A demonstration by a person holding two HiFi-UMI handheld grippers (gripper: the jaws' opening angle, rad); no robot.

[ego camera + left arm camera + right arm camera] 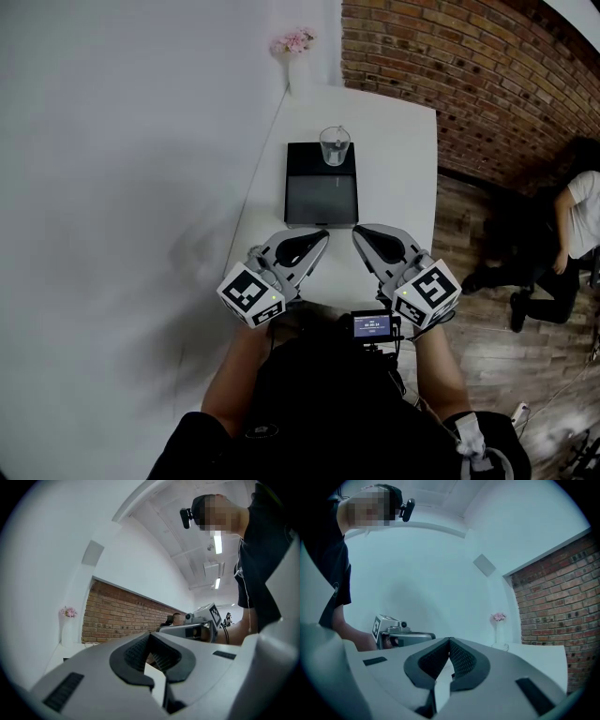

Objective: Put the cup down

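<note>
Cup (pixel 335 146) is standing upright at the far edge of a black square slab (pixel 321 197), clear glass with a small spout at its rim; the slab is lying flat on the white table (pixel 398 141), towards the table's left side; nothing is touching the cup, and both tools are hanging well apart from it, on the near side of the slab.

Left gripper (pixel 322 236) is pointing forward and inward over the near part of the table; in the left gripper view its two dark ribbed pads (pixel 136 651) are meeting at their tips, so the jaws are closed all the way and are gripping nothing; only a sliver of white table is showing through the gap lower down.

Right gripper (pixel 358 232) is mirroring it, its tip just beside the left one but not touching; in the right gripper view its jaws are likewise pressing tip to tip with nothing held between them.

Each hand is carrying its marker cube close to the person's body, and a small lit screen (pixel 372 326) is sitting between the two wrists.

At the far end of the table a slim white vase (pixel 296 70) with pink flowers is standing against the white wall; a brick wall (pixel 450 75) is running along the right, and a person (pixel 562 244) is sitting low on the wooden floor (pixel 478 347) beyond the table's right edge.
</note>
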